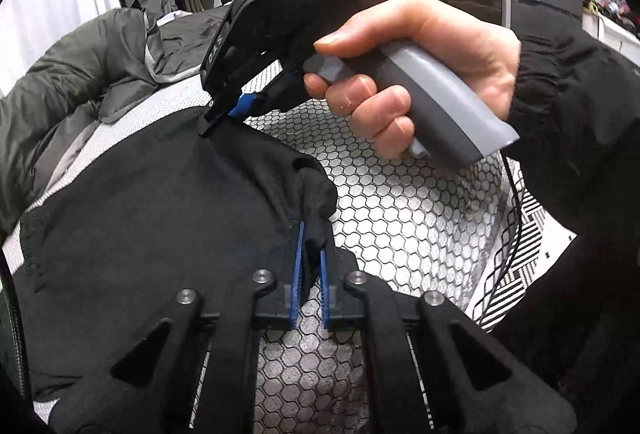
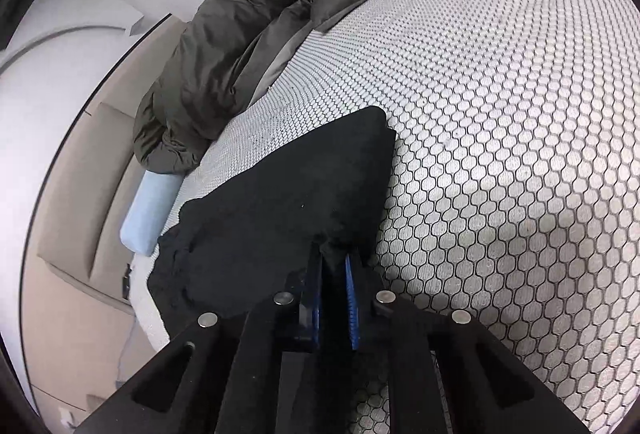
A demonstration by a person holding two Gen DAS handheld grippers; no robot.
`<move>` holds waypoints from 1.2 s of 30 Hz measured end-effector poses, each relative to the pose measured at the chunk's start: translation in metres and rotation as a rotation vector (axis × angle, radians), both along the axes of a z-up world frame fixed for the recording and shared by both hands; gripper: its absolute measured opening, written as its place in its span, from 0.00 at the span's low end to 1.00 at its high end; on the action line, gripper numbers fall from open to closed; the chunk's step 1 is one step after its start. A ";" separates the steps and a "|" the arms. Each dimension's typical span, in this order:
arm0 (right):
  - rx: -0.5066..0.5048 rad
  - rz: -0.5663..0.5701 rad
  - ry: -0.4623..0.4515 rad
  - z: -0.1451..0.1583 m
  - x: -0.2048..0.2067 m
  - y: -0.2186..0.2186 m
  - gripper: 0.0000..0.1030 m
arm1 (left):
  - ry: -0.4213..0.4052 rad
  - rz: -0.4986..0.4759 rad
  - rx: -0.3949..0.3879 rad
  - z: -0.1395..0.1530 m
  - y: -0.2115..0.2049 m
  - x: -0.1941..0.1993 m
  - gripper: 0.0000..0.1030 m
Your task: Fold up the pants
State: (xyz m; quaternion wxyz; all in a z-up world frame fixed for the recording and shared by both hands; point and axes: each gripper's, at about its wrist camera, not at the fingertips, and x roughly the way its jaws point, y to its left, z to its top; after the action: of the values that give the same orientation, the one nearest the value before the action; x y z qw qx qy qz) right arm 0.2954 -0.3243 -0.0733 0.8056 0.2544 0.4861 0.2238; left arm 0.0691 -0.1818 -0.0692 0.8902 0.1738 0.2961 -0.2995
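The black pants lie on a bed with a white honeycomb-patterned cover. In the left wrist view my left gripper is shut on a bunched edge of the pants. The right gripper, held by a hand, pinches another edge of the same pants farther off. In the right wrist view my right gripper is shut on the pants, which spread flat ahead to a folded corner on the cover.
A dark olive puffy jacket lies on the bed beyond the pants, also in the right wrist view. A light blue roll sits at the bed's edge. A black-and-white patterned cloth lies to the right. Shelves stand behind.
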 end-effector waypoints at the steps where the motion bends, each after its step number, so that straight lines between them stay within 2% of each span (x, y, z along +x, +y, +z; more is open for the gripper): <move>1: 0.001 -0.003 0.010 0.001 -0.001 -0.003 0.19 | 0.015 0.003 -0.021 0.003 0.003 0.001 0.12; 2: 0.008 -0.004 0.025 0.000 -0.004 -0.007 0.24 | 0.044 -0.002 -0.060 0.007 0.009 0.004 0.24; 3: 0.033 -0.004 0.050 -0.002 -0.005 -0.012 0.39 | 0.079 -0.007 -0.115 0.012 0.017 0.006 0.33; 4: 0.052 -0.006 0.064 -0.004 -0.008 -0.016 0.52 | 0.100 0.004 -0.172 0.018 0.027 0.008 0.53; 5: 0.070 -0.007 0.073 -0.006 -0.010 -0.018 0.53 | 0.104 0.018 -0.212 0.023 0.036 0.010 0.69; 7: 0.081 -0.010 0.066 -0.007 -0.013 -0.023 0.53 | 0.119 0.063 -0.302 0.034 0.058 0.016 0.80; 10: 0.111 -0.037 0.055 -0.009 -0.009 -0.027 0.53 | 0.131 0.139 -0.377 0.047 0.093 0.028 0.80; 14: 0.169 -0.098 0.063 -0.019 0.013 -0.023 0.51 | 0.084 0.285 -0.331 0.050 0.130 0.046 0.80; 16: 0.165 -0.108 0.076 -0.021 0.023 -0.019 0.41 | 0.136 0.361 -0.279 0.038 0.149 0.065 0.80; 17: 0.142 -0.110 0.073 -0.019 0.028 -0.016 0.38 | 0.181 0.405 -0.248 0.027 0.157 0.073 0.80; 18: 0.110 -0.114 0.062 -0.017 0.033 -0.012 0.31 | 0.260 0.426 -0.213 0.010 0.166 0.081 0.79; 20: 0.055 -0.138 0.020 -0.011 0.042 -0.006 0.28 | 0.271 0.401 -0.176 -0.002 0.168 0.081 0.79; 22: 0.008 -0.145 -0.029 -0.004 0.049 -0.001 0.28 | 0.218 0.354 -0.105 -0.004 0.163 0.068 0.80; 23: -0.009 -0.154 -0.036 -0.002 0.051 -0.001 0.30 | 0.213 0.335 -0.101 -0.004 0.164 0.063 0.80; 24: -0.019 -0.170 -0.029 -0.001 0.052 -0.006 0.30 | 0.216 0.327 -0.115 -0.003 0.168 0.059 0.80; 26: 0.004 -0.185 0.002 0.000 0.049 -0.014 0.39 | 0.235 0.335 -0.182 0.001 0.183 0.057 0.80; 27: 0.019 -0.178 0.018 0.001 0.046 -0.019 0.49 | 0.250 0.353 -0.245 0.006 0.196 0.057 0.80; 28: 0.020 -0.163 0.027 0.003 0.039 -0.023 0.52 | 0.256 0.370 -0.290 0.011 0.205 0.060 0.80; 31: -0.029 -0.106 0.019 0.005 0.013 -0.022 0.52 | 0.243 0.469 -0.398 0.033 0.235 0.081 0.80; 32: -0.026 -0.086 0.022 0.002 0.006 -0.019 0.52 | 0.242 0.538 -0.405 0.034 0.248 0.088 0.80; 34: -0.018 -0.011 0.050 -0.008 -0.007 -0.011 0.49 | 0.253 0.607 -0.392 0.030 0.266 0.097 0.80; 36: -0.019 0.031 0.040 -0.010 -0.018 -0.006 0.46 | 0.292 0.674 -0.361 0.019 0.282 0.111 0.80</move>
State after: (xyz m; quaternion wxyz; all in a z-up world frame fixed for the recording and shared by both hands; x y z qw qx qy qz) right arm 0.2776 -0.3303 -0.0834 0.7945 0.2436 0.5081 0.2266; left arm 0.1800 0.1001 -0.0498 0.9032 -0.1365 0.4024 -0.0599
